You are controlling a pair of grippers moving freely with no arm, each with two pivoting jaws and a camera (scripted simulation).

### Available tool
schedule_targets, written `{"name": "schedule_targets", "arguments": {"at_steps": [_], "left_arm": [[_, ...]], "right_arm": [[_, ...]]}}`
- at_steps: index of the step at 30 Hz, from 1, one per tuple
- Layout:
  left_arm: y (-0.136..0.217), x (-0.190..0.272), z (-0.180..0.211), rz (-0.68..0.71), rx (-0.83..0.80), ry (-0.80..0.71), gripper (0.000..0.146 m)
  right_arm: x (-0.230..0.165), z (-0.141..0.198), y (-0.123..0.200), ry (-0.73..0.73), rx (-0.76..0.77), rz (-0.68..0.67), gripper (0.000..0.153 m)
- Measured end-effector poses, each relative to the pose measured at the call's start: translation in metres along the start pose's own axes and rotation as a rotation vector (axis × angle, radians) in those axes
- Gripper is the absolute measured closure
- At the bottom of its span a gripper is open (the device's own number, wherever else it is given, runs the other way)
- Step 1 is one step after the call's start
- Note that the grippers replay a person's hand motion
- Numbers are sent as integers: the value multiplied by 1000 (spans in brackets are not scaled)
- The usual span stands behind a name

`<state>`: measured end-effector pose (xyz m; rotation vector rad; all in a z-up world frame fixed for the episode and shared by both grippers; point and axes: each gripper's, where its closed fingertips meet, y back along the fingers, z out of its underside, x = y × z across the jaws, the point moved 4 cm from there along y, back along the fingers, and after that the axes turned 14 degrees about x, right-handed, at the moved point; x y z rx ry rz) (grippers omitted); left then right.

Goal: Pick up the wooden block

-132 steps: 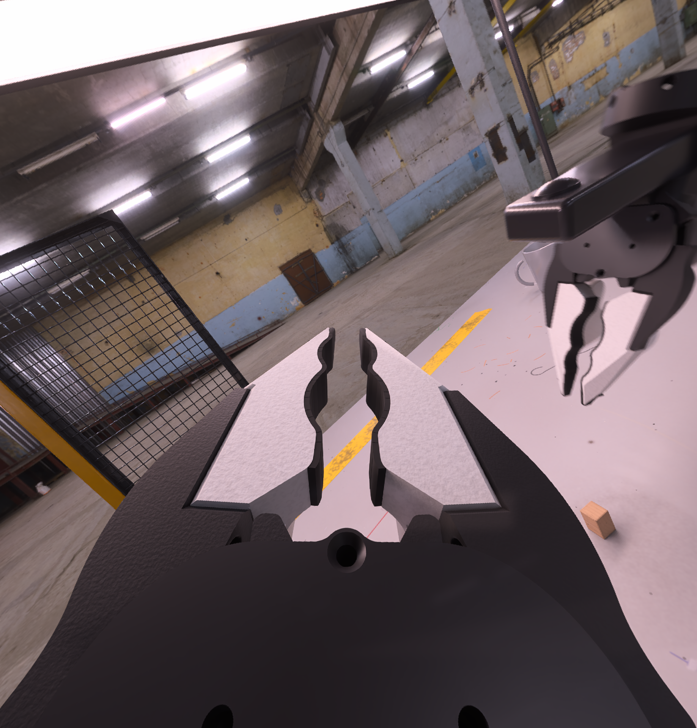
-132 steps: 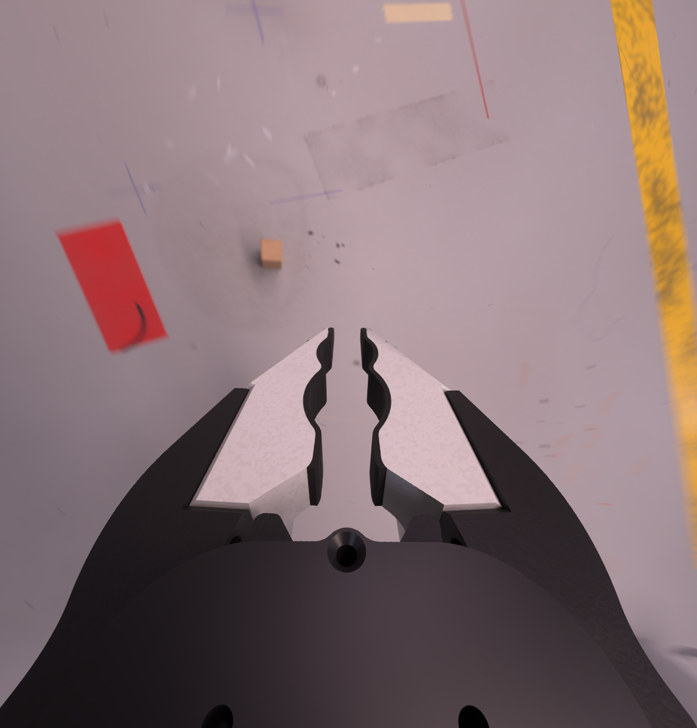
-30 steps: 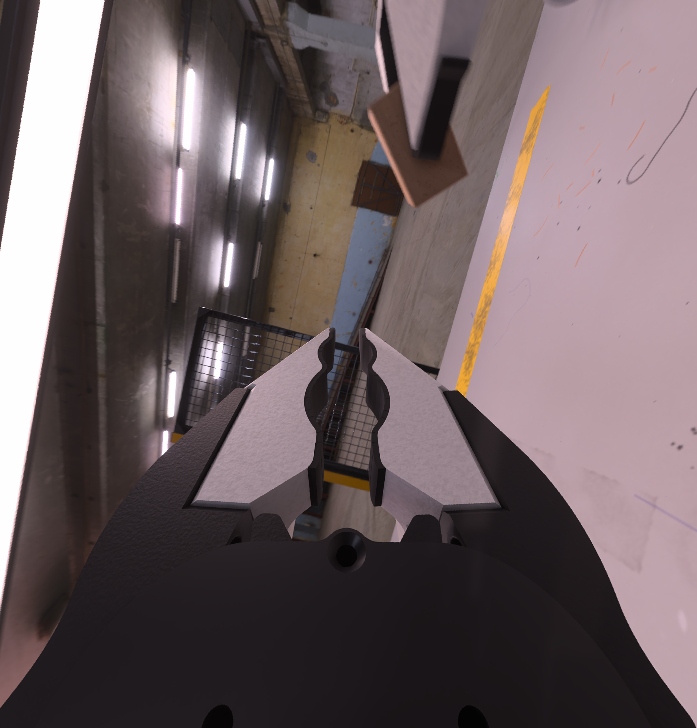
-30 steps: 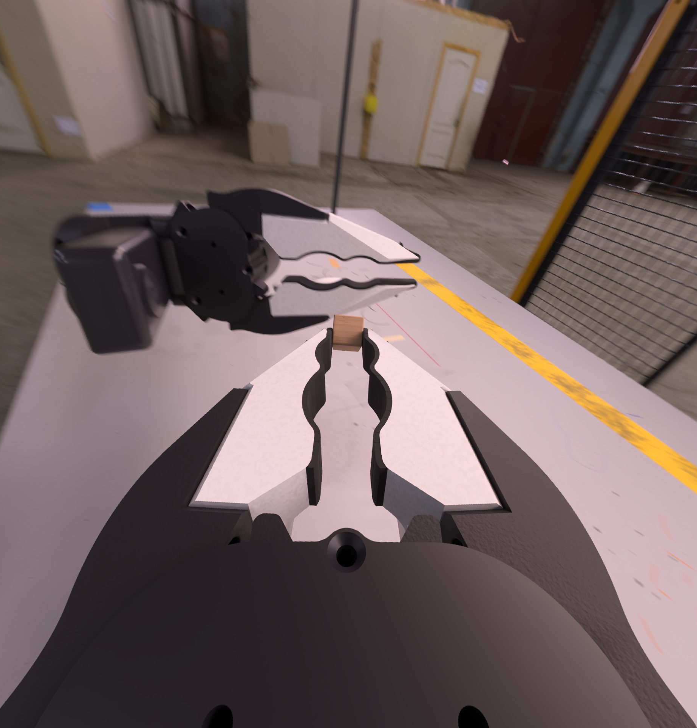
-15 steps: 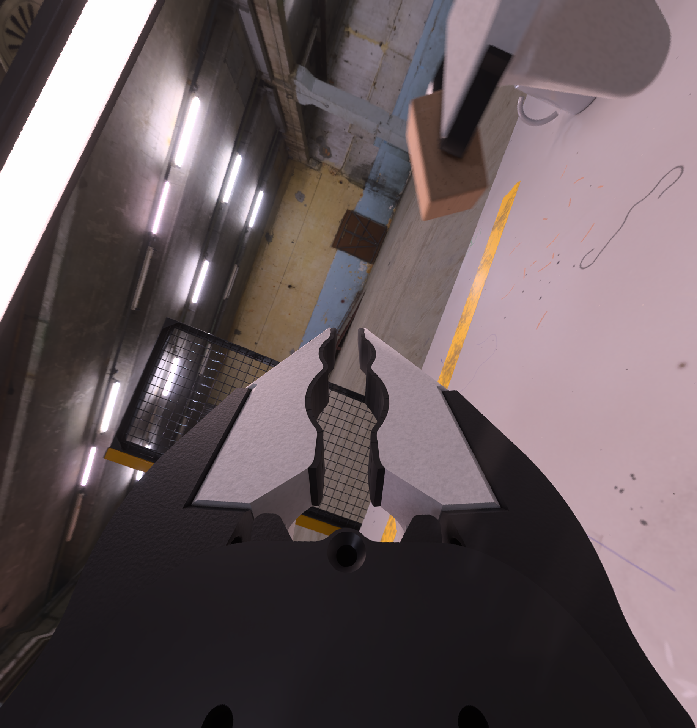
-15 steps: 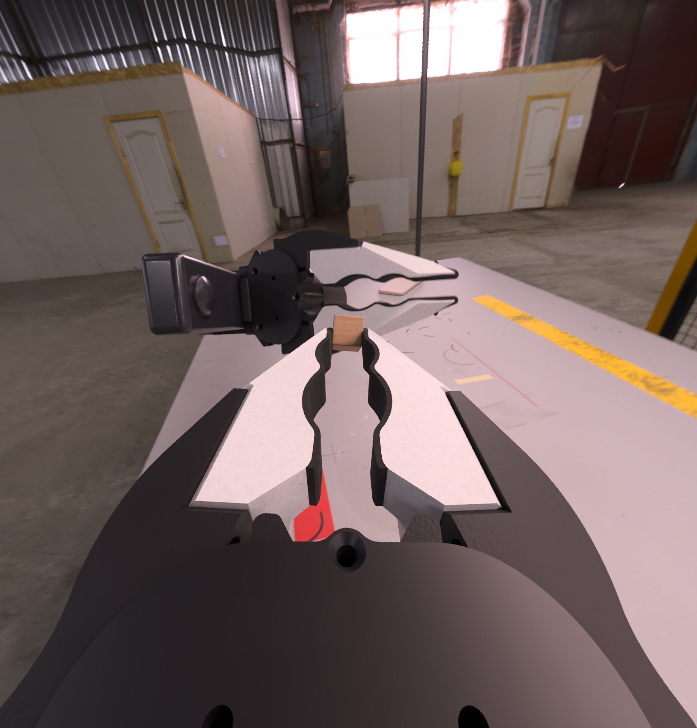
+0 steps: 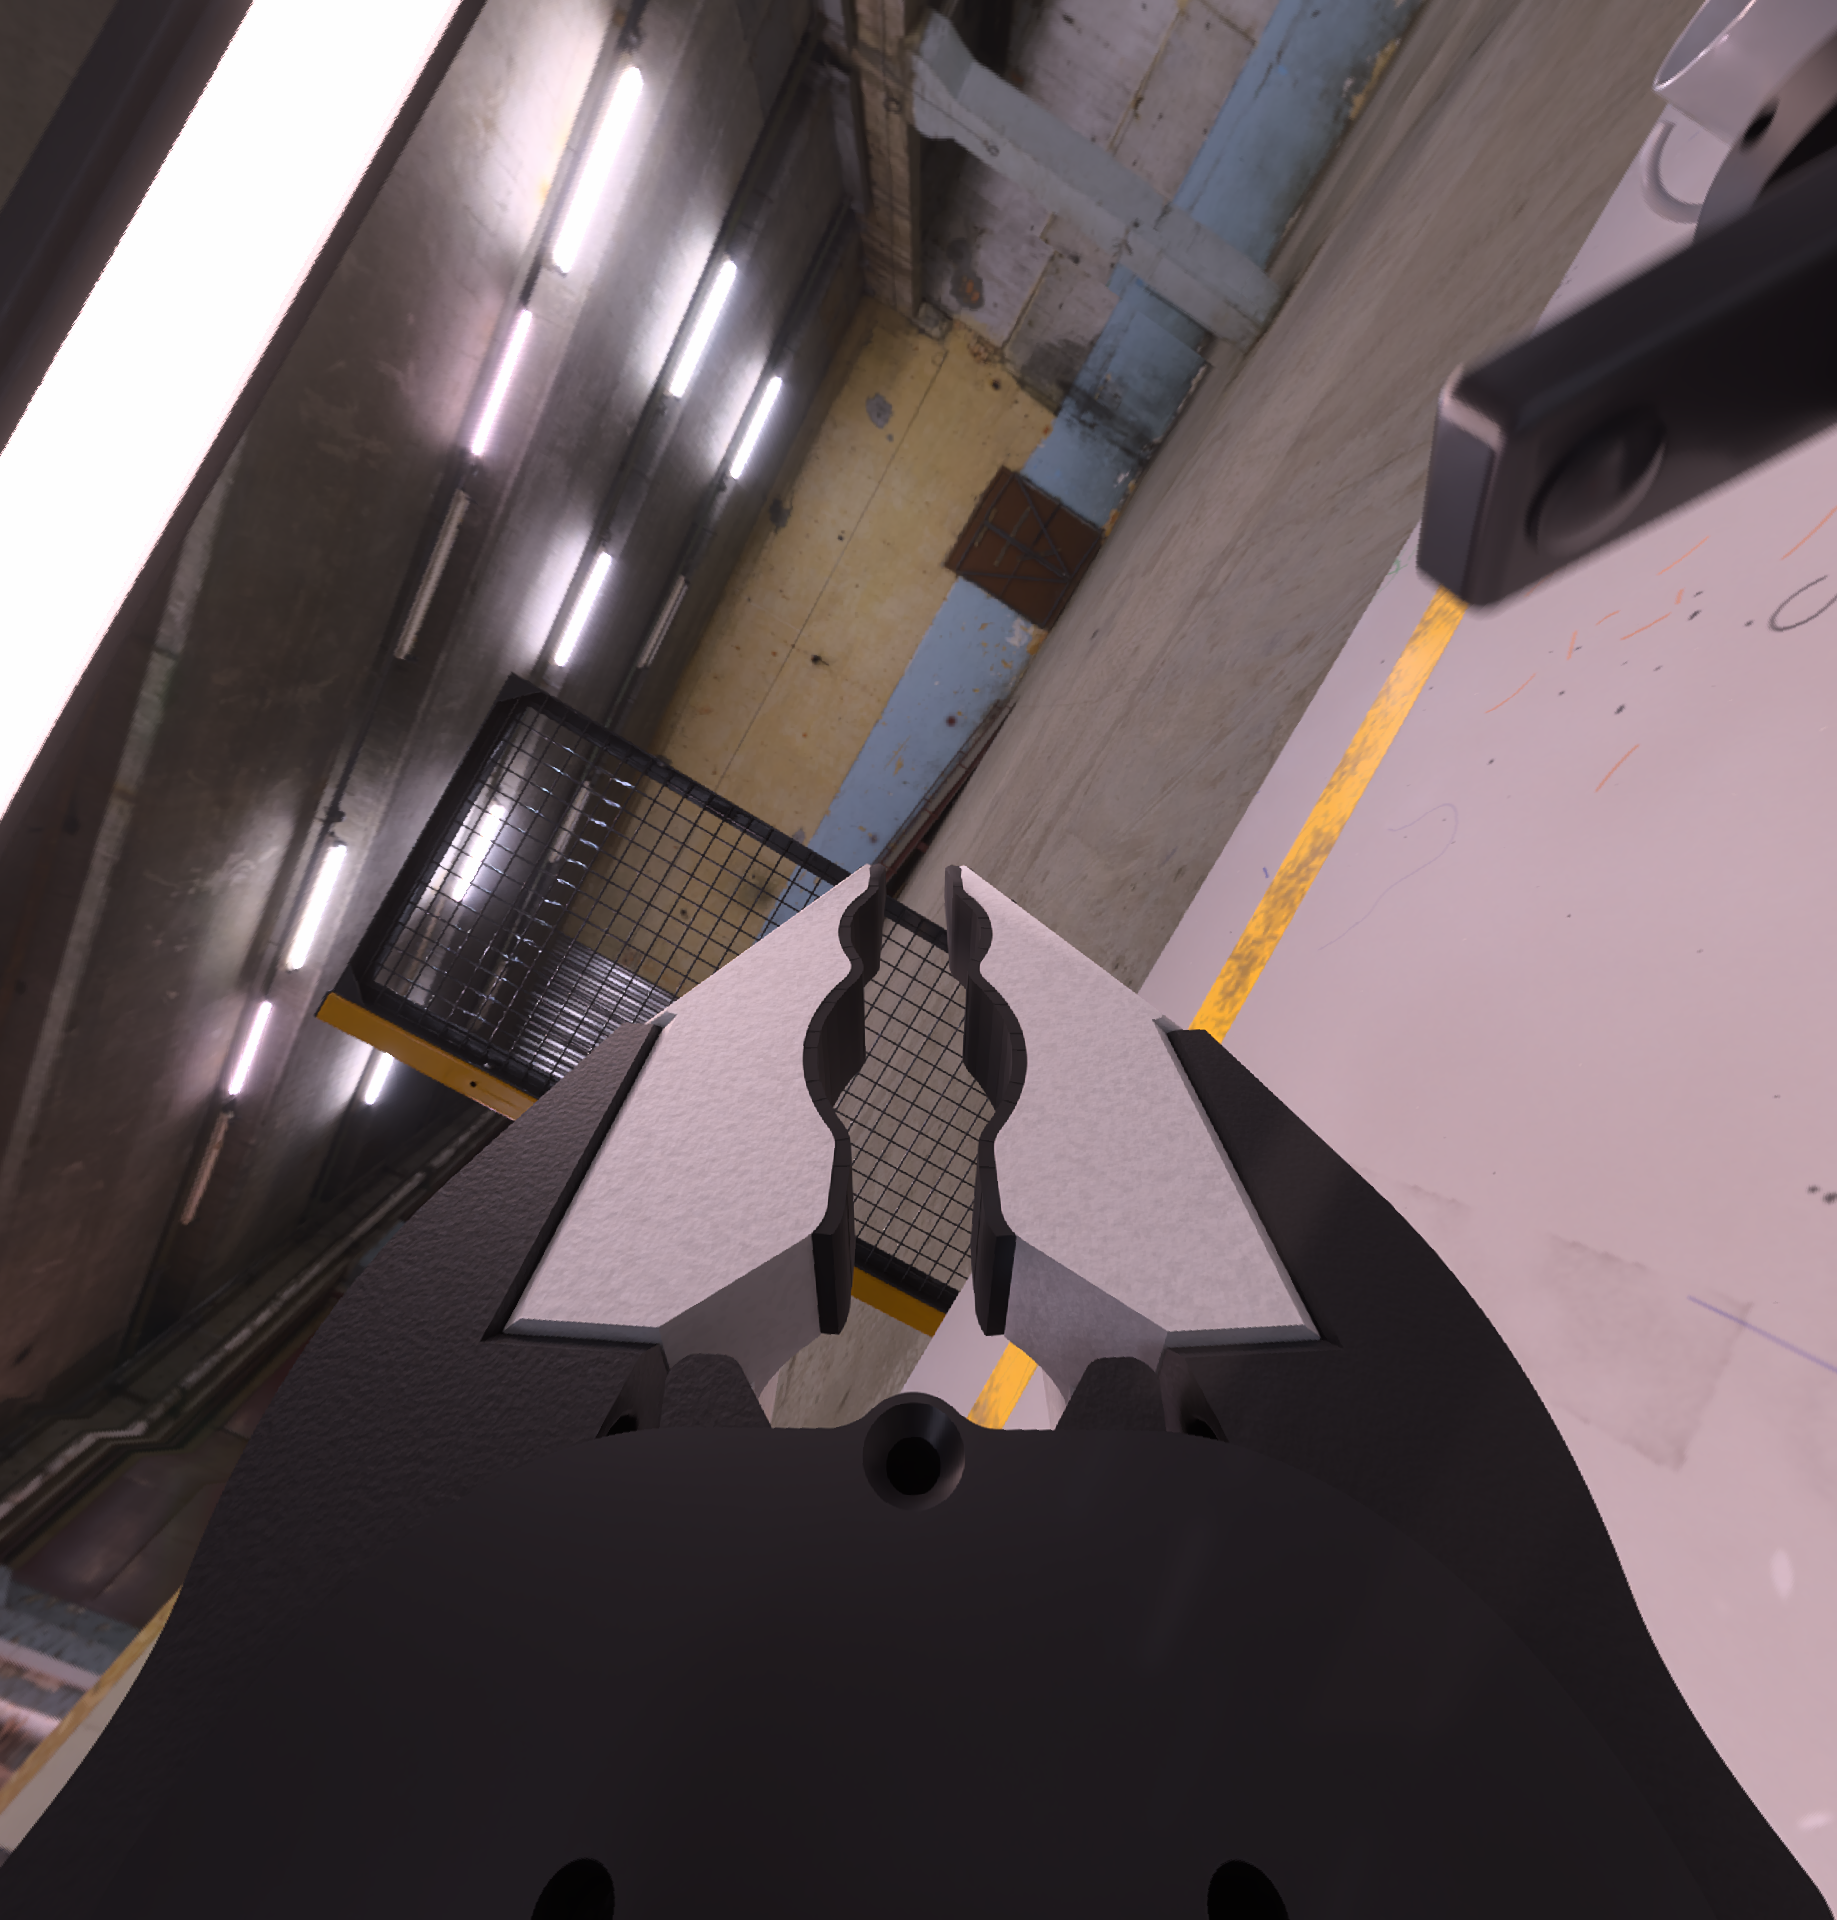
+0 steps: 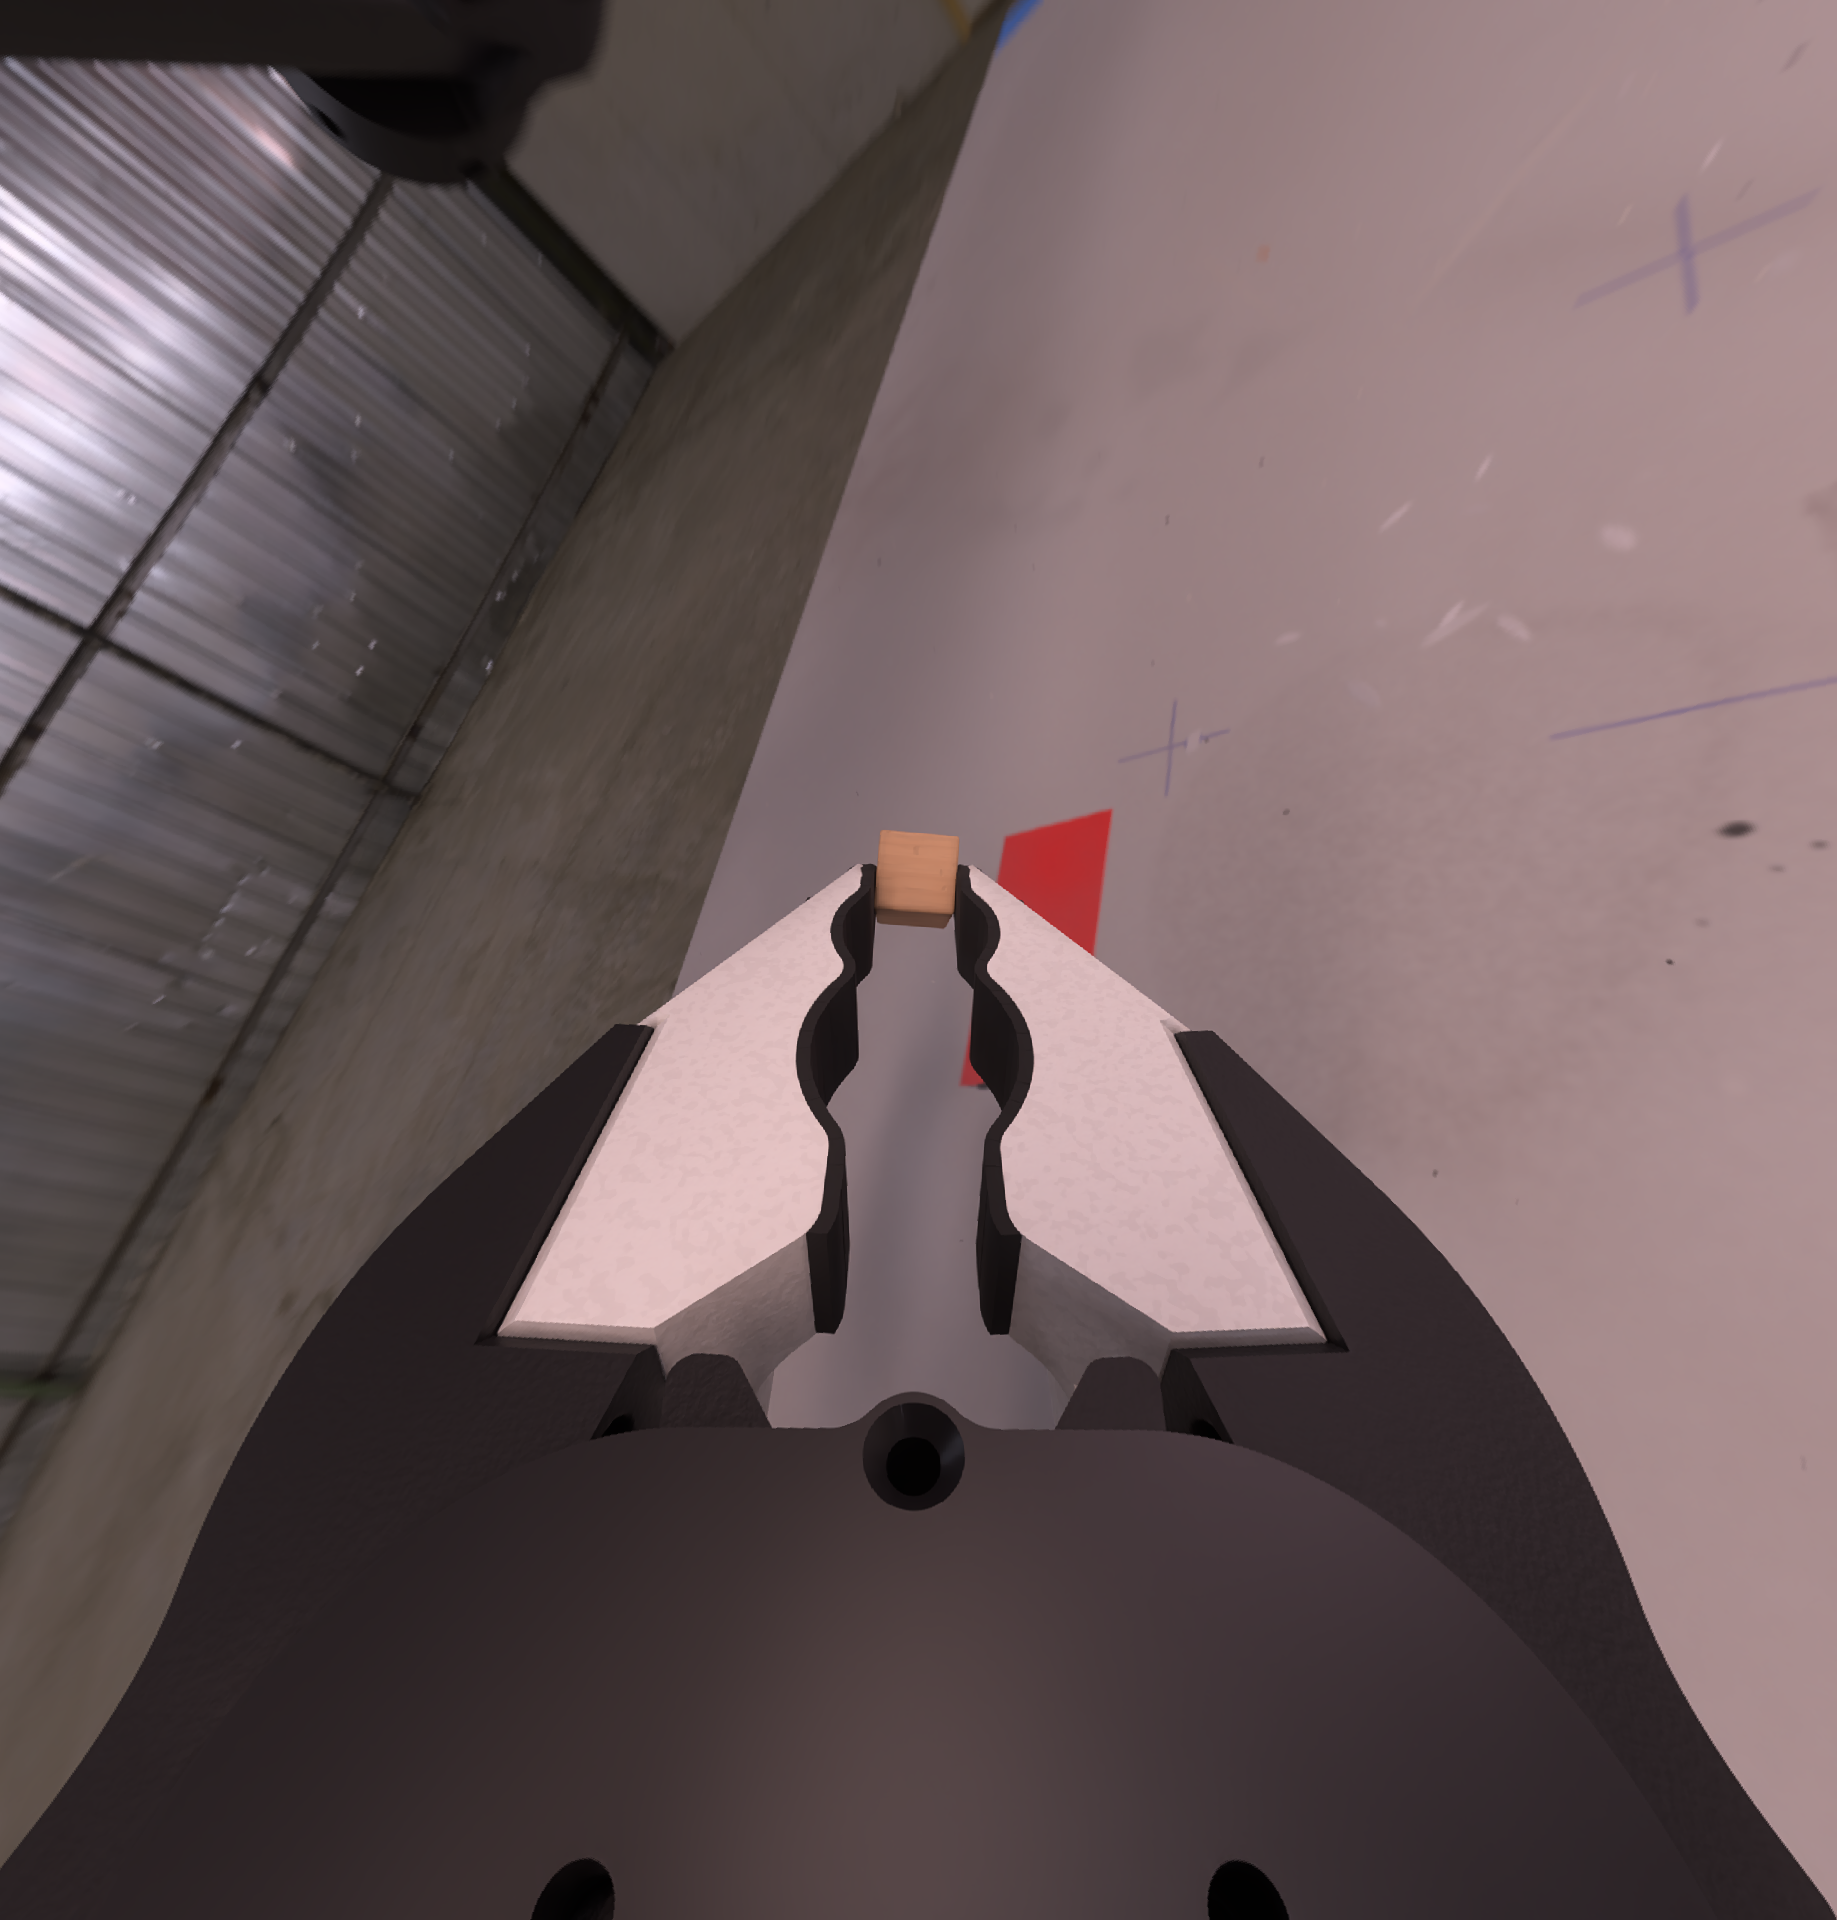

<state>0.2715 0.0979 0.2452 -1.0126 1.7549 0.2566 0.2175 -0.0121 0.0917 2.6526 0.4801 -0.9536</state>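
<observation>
The wooden block (image 8: 916,878) is a small tan cube. My right gripper (image 8: 916,883) is shut on it at the very fingertips and holds it in the air above the pale table (image 8: 1413,520). My left gripper (image 7: 912,883) holds nothing; its jaws stand nearly together with a narrow slit between them, pointing past the table edge toward a wire cage. The right gripper's dark body (image 7: 1620,436) shows at the upper right of the left wrist view; the block is hidden there. The left gripper's dark body (image 8: 394,94) shows at the top left of the right wrist view.
A red patch (image 8: 1059,883) lies flat on the table behind the block. A yellow stripe (image 7: 1319,821) runs along the table edge. A white mug (image 7: 1703,114) stands at the far end. A black wire cage (image 7: 602,894) stands on the concrete floor beside the table.
The right gripper has swung round and tilted down toward the table with the block still in its tips. The left gripper has rolled; the block has left its view and the right gripper's body now shows.
</observation>
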Motion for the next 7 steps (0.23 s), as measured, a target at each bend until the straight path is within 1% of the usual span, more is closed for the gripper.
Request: {"name": "schedule_targets", "arguments": {"at_steps": [3, 7], "left_arm": [[5, -7, 2, -19, 0, -1, 135], [10, -15, 3, -37, 8, 13, 135]], "right_arm": [[14, 4, -13, -52, -123, -50, 138], [35, 5, -14, -102, -265, -71, 138]]}}
